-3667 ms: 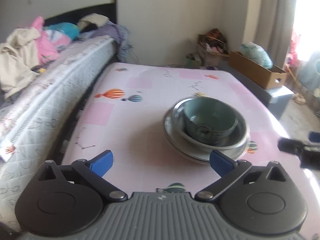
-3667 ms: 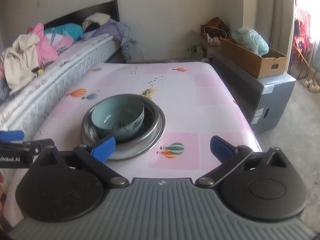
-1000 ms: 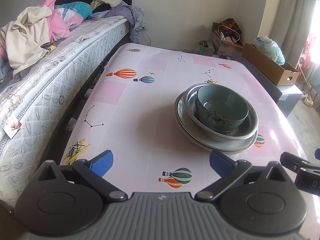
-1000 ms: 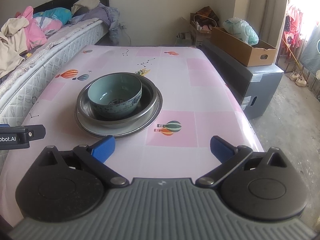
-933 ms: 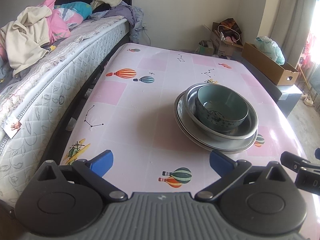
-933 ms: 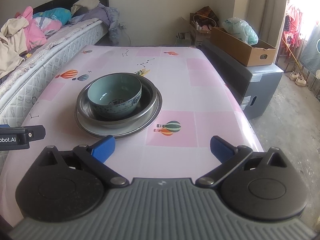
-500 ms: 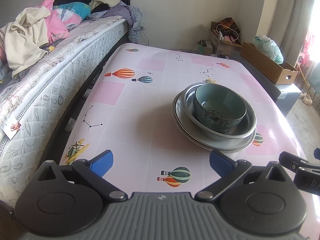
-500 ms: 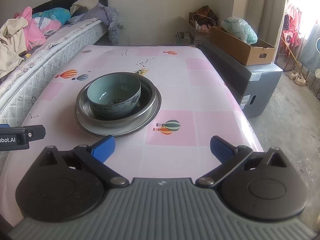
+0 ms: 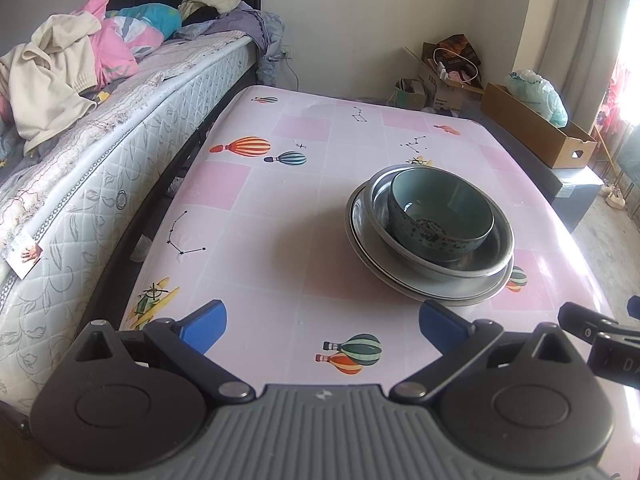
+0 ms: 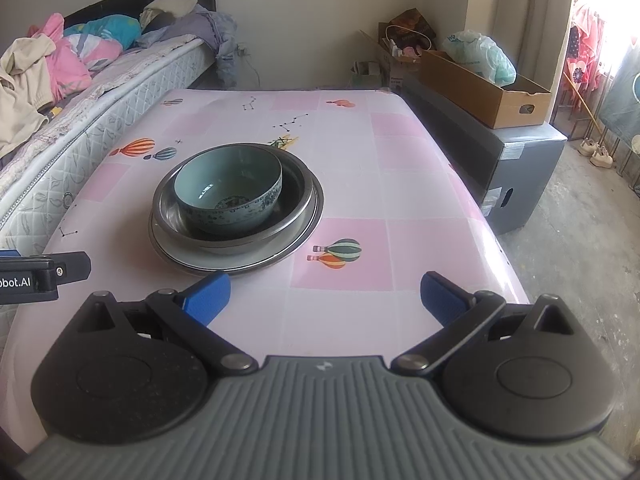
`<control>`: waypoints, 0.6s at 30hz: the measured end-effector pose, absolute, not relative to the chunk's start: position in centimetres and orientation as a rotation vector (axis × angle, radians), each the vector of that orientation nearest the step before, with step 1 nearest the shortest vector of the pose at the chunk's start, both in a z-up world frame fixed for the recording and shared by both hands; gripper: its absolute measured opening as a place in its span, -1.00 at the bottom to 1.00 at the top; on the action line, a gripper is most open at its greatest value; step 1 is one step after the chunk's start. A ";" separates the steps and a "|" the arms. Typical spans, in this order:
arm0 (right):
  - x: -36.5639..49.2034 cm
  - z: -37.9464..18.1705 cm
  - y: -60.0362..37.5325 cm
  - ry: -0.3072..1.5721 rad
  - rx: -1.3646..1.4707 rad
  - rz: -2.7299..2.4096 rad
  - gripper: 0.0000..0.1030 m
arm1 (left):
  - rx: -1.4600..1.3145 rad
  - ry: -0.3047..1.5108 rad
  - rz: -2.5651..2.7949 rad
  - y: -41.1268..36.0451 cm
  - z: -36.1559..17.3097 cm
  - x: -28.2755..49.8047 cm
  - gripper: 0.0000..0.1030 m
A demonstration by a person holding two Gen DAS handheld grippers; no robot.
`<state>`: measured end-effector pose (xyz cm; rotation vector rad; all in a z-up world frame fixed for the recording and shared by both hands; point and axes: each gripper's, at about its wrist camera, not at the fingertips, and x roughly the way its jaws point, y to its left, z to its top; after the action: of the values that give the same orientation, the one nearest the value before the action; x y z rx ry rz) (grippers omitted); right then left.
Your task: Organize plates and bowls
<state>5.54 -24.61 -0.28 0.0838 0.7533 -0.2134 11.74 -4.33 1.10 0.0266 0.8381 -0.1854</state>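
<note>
Both grippers sit low at the near table edge, level, pointing fwd. Left gripper [image 9: 322, 322] has its blue pads spread wide, holding nothing; right gripper [image 10: 324, 294] likewise wide apart & empty. Between & just beyond them on the pink balloon-print tablecloth [image 10: 400, 184]: the stack w/ teal ceramic bowl [image 10: 229, 190] nested in metal bowl [image 10: 298, 196], on the plate [image 10: 208, 260]. Far left, bed [image 9: 100, 152] w/ clothes; far right, cardboard box [image 10: 488, 92].
</note>
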 end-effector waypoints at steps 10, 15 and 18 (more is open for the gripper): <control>5.6 -0.2 -24.6 0.754 0.084 -0.213 0.97 | 0.026 0.839 -0.186 -4.3 1.2 11.8 1.00; 5.6 -0.1 -24.5 0.753 0.083 -0.211 0.98 | 0.026 0.838 -0.186 -4.3 1.2 11.8 1.00; 5.6 -0.1 -24.5 0.753 0.084 -0.211 0.97 | 0.027 0.837 -0.186 -4.2 1.2 11.8 1.00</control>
<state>5.62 -24.48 -0.06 0.0836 0.7533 -0.2111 11.80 -4.24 1.23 0.0267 0.8366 -0.1856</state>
